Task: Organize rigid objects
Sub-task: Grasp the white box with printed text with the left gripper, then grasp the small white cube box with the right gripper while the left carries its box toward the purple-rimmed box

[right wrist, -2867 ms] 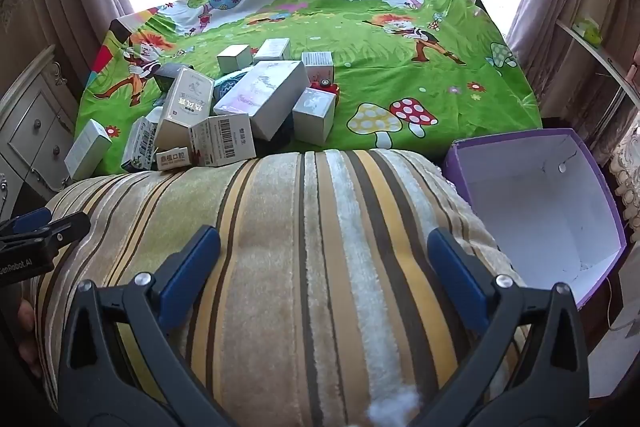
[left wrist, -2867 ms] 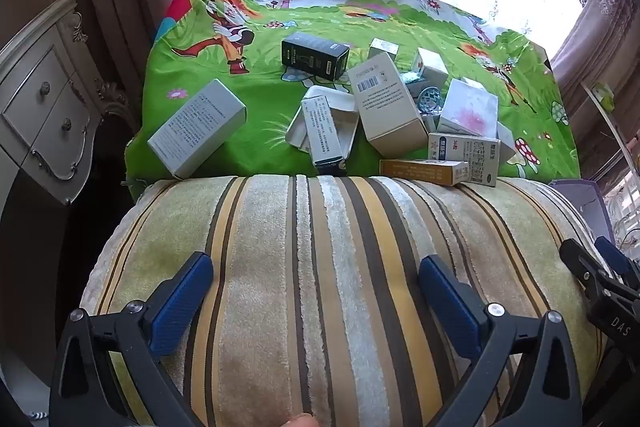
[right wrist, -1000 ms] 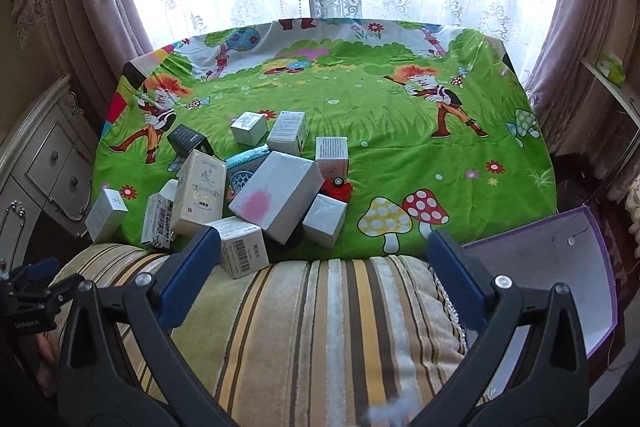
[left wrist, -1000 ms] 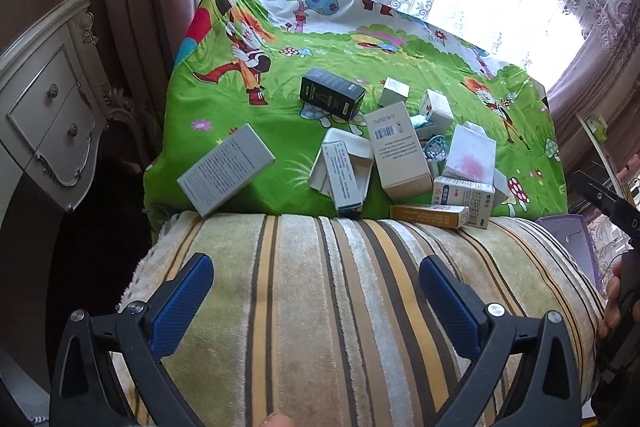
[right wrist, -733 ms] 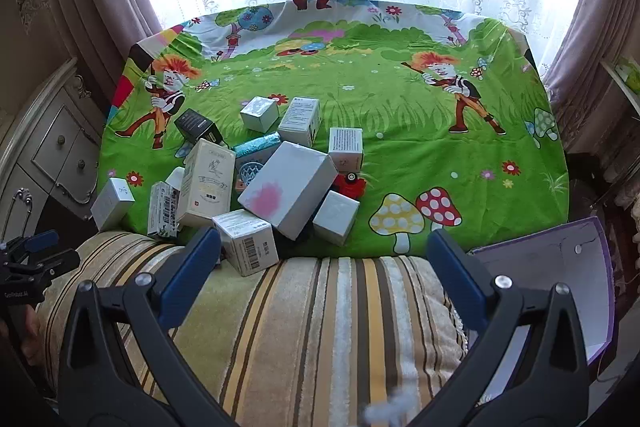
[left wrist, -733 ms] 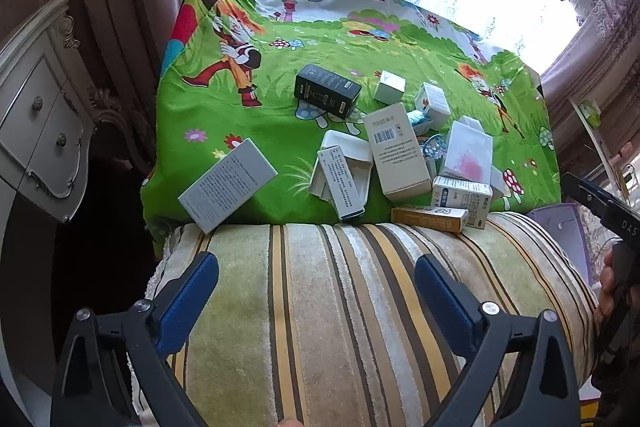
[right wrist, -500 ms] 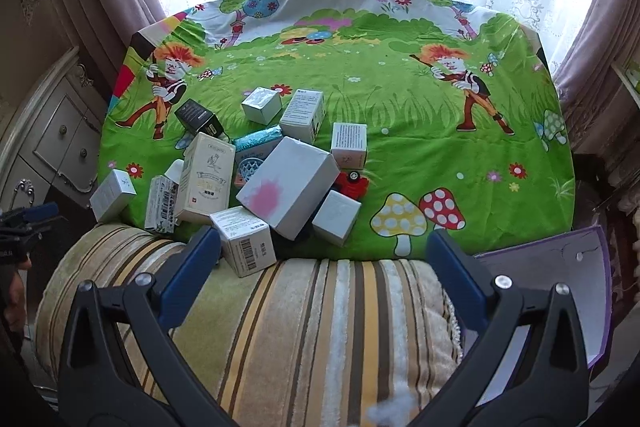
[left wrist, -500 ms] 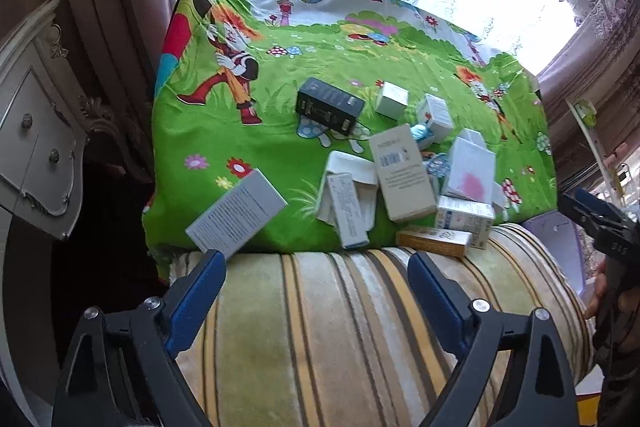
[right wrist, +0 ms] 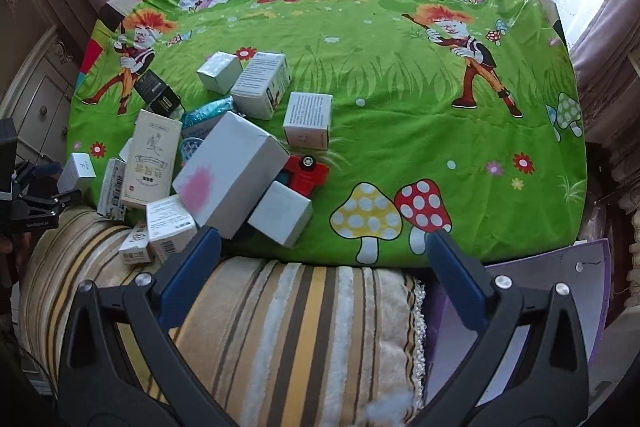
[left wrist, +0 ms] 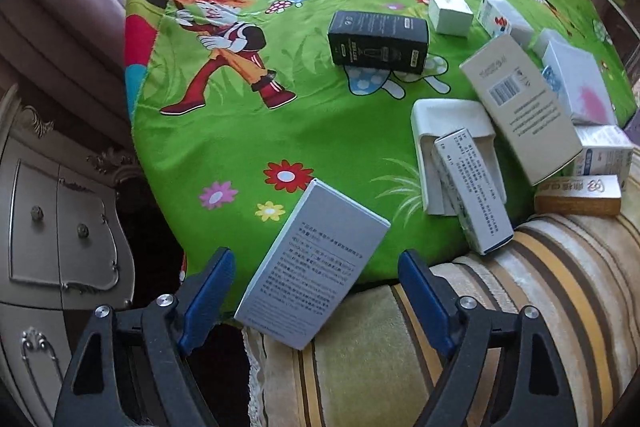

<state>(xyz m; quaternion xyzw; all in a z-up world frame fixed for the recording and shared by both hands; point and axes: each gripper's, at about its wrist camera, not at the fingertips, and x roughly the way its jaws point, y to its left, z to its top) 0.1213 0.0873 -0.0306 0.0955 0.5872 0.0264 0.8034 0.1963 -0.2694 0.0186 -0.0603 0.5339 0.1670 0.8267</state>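
Several cardboard boxes lie on a green cartoon bedspread (left wrist: 248,131). My left gripper (left wrist: 316,271) is open, its blue fingers either side of a grey box (left wrist: 314,267) at the bed's near edge, not touching it. Further off lie a black box (left wrist: 378,42), a tall beige box (left wrist: 520,115) and a gold box (left wrist: 576,195). My right gripper (right wrist: 320,247) is open and empty above the striped cushion (right wrist: 288,331), close to a white box with a pink blotch (right wrist: 230,175), a small white box (right wrist: 280,213) and a red toy car (right wrist: 308,173).
A purple open box (right wrist: 520,315) stands on the floor at the right of the cushion. A white carved dresser (left wrist: 52,227) stands left of the bed. Curtains and a bright window are behind. The left gripper also shows at the left edge of the right wrist view (right wrist: 36,203).
Both grippers have moved forward toward the bed. My left gripper has swung left and down so the grey box now lies between its open fingers. The boxes have not moved.
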